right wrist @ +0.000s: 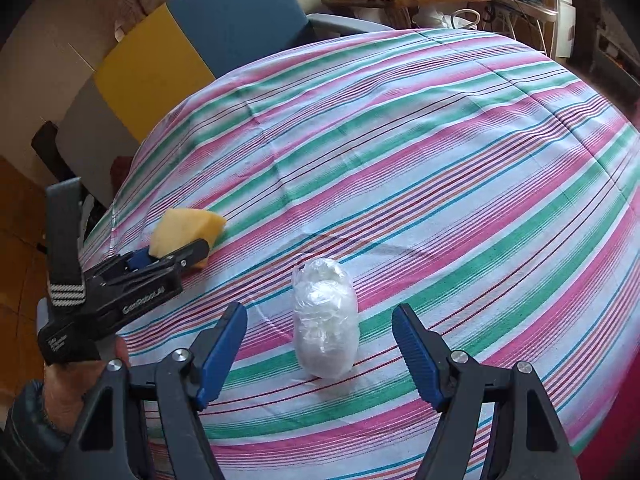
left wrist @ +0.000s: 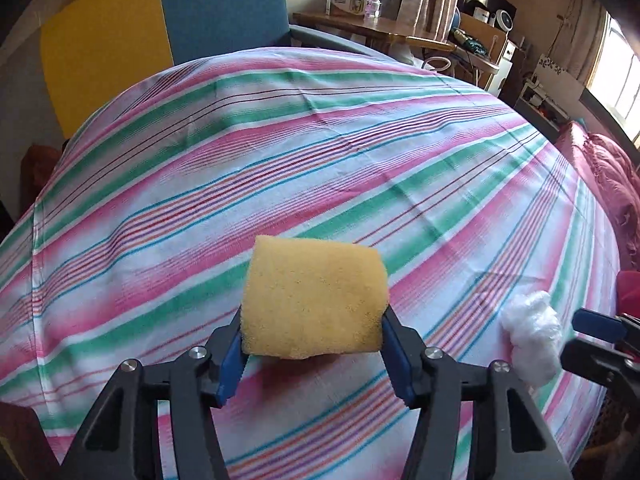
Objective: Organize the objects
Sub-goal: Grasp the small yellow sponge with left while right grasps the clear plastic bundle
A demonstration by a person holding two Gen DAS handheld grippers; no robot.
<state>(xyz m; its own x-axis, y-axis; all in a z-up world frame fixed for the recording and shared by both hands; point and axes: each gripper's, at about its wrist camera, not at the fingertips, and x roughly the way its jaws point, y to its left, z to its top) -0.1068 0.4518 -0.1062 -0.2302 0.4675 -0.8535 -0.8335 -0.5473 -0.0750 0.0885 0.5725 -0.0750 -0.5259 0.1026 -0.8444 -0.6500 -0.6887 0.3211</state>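
Observation:
My left gripper (left wrist: 314,336) is shut on a yellow sponge (left wrist: 316,298) and holds it just above the striped cloth; it also shows in the right wrist view (right wrist: 180,254), at the left, with the sponge (right wrist: 182,230) in its jaws. A white plastic-wrapped bundle (right wrist: 325,322) lies on the cloth between the fingers of my right gripper (right wrist: 320,344), which is open and not touching it. In the left wrist view the bundle (left wrist: 532,334) is at the right, beside the right gripper's fingers (left wrist: 596,326).
A striped pink, green and white cloth (left wrist: 280,152) covers the table. A blue and yellow chair (left wrist: 168,24) stands behind it. A wooden desk (left wrist: 376,26) with a box and clutter is further back. A red quilt (left wrist: 612,184) lies at the right.

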